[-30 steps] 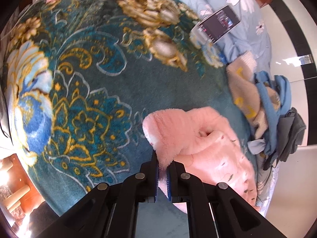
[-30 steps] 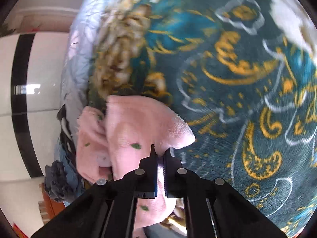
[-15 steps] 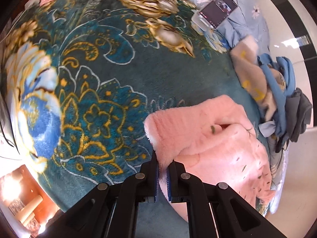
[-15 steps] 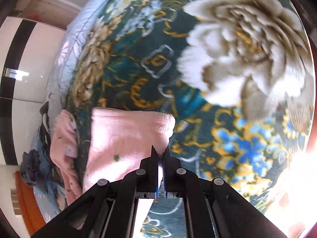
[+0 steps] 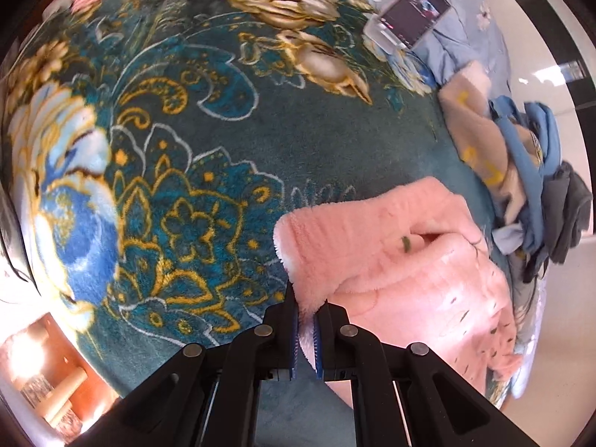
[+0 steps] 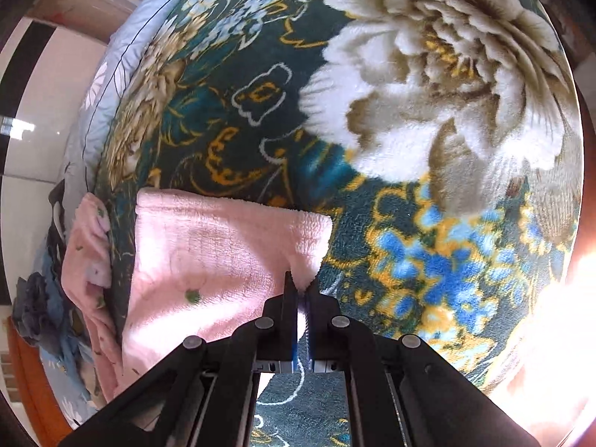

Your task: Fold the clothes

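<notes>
Left wrist view shows my left gripper [image 5: 306, 307] with its jaws narrow, pinched on a corner of the pink fleece garment [image 5: 376, 246], which lies on the teal floral blanket [image 5: 178, 171] covering the bed, toward the bed's right edge as this view has it. Further right, a heap of other clothes [image 5: 529, 171] sits at that edge, and a phone [image 5: 415, 13] rests on the pale blue quilt [image 5: 469, 37] near the top. In the right wrist view, my right gripper [image 6: 301, 287] also has its jaws nearly closed on a corner of the same garment [image 6: 223, 246], with the blanket's big cream flower [image 6: 447, 85] beyond it. What worries me: each grip takes only a thin bite of thick, fluffy pile, so a sharp tug could let a corner slip free. If I pull my two hands unevenly, the leading edge would skew and the fold would land crooked. The loose bunched part nearest the bed's edge could drag on the plush blanket or slide off toward the heap. As for the lie of it, I judge the garment's long axis runs from the edge I hold back toward the bed's edge. The held edge faces the middle of the bed, and the crumpled remainder trails behind.
</notes>
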Tool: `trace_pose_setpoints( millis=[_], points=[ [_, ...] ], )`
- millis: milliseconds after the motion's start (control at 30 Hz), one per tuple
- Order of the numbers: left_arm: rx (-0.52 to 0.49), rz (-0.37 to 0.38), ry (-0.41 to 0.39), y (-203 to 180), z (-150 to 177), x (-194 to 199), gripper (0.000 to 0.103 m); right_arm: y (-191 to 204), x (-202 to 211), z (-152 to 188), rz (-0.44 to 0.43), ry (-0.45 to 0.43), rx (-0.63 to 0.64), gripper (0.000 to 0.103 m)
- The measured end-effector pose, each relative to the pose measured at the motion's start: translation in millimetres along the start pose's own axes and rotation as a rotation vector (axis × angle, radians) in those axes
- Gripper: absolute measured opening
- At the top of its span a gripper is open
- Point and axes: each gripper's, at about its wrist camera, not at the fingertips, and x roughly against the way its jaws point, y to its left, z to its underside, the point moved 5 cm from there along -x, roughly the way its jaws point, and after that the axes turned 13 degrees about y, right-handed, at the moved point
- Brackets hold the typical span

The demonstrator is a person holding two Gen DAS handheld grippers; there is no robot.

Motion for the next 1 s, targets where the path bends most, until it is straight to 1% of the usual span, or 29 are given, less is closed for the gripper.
trace_pose_setpoints(
  millis=[100, 233, 267, 300, 333, 400, 500, 533, 567, 667, 700, 767, 800, 933, 1000],
  points=[
    [-0.024, -0.011, 0.013, -2.7, 1.3, -2.7, 0.01, 7.4, 2.7, -1.1, 0.02, 0.005, 0.033, 0.005],
    [0.0, 0.023, 0.032, 2.8, 1.8, -5.3, 0.012, 12.7, 6.5, -2.6, 0.062, 0.0, 0.049, 0.005],
    [0.009, 0.032, 0.036, 5.1, 2.0, -5.3, 0.019, 12.7, 8.7, -2.9, 0.073, -0.009, 0.041, 0.007],
    [0.017, 0.038, 0.04, 8.3, 2.5, -4.3, 0.026, 12.3, 11.4, -3.1, 0.084, -0.02, 0.03, 0.012],
    [0.026, 0.044, 0.043, 11.5, 2.9, -3.2, 0.028, 11.5, 16.1, -3.7, 0.094, -0.039, 0.016, 0.02],
    [0.033, 0.06, 0.045, 17.2, 3.2, 0.0, 0.032, 10.2, 29.2, -6.7, 0.119, -0.092, -0.015, 0.031],
    [0.037, 0.064, 0.036, 23.3, 1.7, 6.3, 0.037, 17.1, 49.4, -12.6, 0.177, -0.176, -0.037, 0.031],
    [0.041, 0.066, 0.03, 24.6, 0.6, 8.4, 0.037, 23.1, 55.5, -14.4, 0.194, -0.2, -0.037, 0.031],
    [0.048, 0.079, 0.025, 25.2, -0.8, 9.7, 0.039, 37.6, 59.2, -15.0, 0.202, -0.219, -0.014, 0.031],
    [0.061, 0.134, 0.023, 24.0, -4.4, 8.0, 0.041, 109.3, 60.1, -12.4, 0.162, -0.245, 0.149, 0.031],
    [0.062, 0.144, 0.025, 22.3, -5.5, 5.3, 0.041, 137.9, 55.5, -7.8, 0.144, -0.237, 0.216, 0.031],
    [0.059, 0.159, 0.034, 17.3, -7.0, -1.7, 0.041, 209.6, 30.4, 13.3, 0.089, -0.166, 0.387, 0.032],
    [0.057, 0.166, 0.038, 14.8, -7.7, -5.2, 0.041, 244.6, 14.7, 29.5, 0.066, -0.123, 0.471, 0.034],
    [0.06, 0.192, 0.05, 9.4, -11.5, -18.1, 0.041, 379.2, -67.5, 130.0, -0.006, 0.099, 0.795, 0.041],
    [0.07, 0.213, 0.049, 10.6, -13.3, -21.2, 0.041, 440.3, -107.8, 184.0, -0.033, 0.209, 0.953, 0.041]
  ],
)
